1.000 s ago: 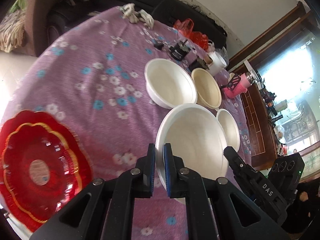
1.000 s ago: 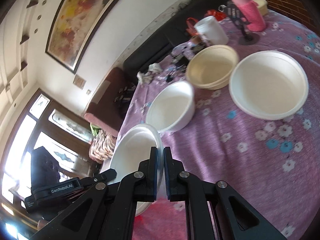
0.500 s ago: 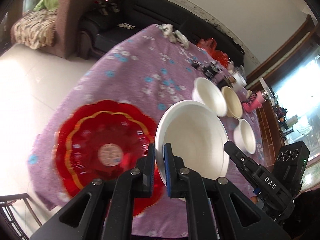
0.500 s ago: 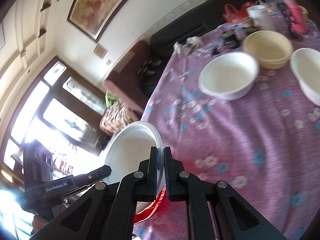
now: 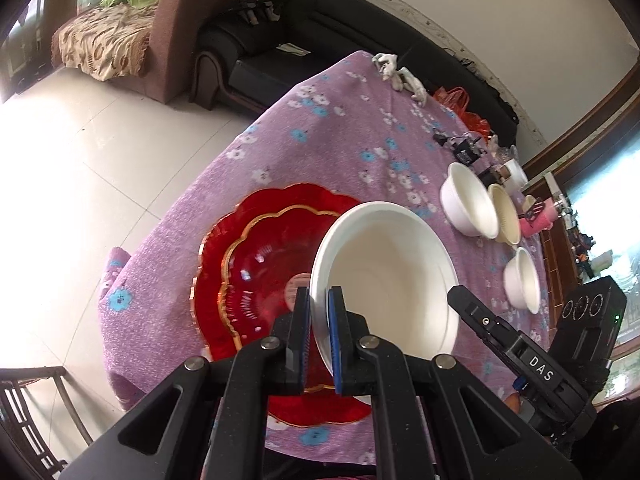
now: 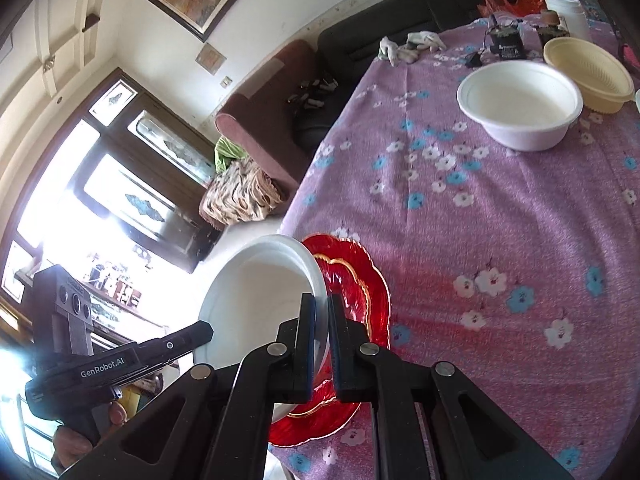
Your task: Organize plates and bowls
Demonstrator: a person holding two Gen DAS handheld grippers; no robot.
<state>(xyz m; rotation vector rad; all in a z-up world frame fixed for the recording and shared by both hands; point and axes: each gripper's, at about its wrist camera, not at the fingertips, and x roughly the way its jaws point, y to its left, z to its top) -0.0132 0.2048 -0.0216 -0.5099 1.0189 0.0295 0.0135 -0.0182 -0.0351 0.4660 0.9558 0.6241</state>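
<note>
A large white bowl (image 5: 386, 276) hangs tilted above a red scalloped plate (image 5: 256, 264) with a gold rim. My left gripper (image 5: 319, 312) is shut on the bowl's near rim. My right gripper (image 6: 321, 320) is shut on the opposite rim of the same bowl (image 6: 256, 304), with the red plate (image 6: 352, 292) under and behind it. The right gripper's body (image 5: 532, 364) shows at the lower right of the left wrist view. Farther along the purple flowered tablecloth (image 5: 340, 140) stand a white bowl (image 5: 466, 200), a cream bowl (image 5: 506, 214) and a small white bowl (image 5: 522, 280).
The table edge runs close to the red plate, with tiled floor (image 5: 80, 168) below. A brown armchair (image 5: 132, 28) and black sofa (image 5: 320, 12) stand beyond. Gloves (image 5: 396, 72), small black items (image 5: 464, 148), a red bag (image 6: 508, 0) and a pink bottle (image 5: 540, 216) crowd the far end.
Both grippers have carried the large white bowl sideways, away from the other bowls, until it hangs over the red plate near the table's edge. Both grips have stayed shut.
</note>
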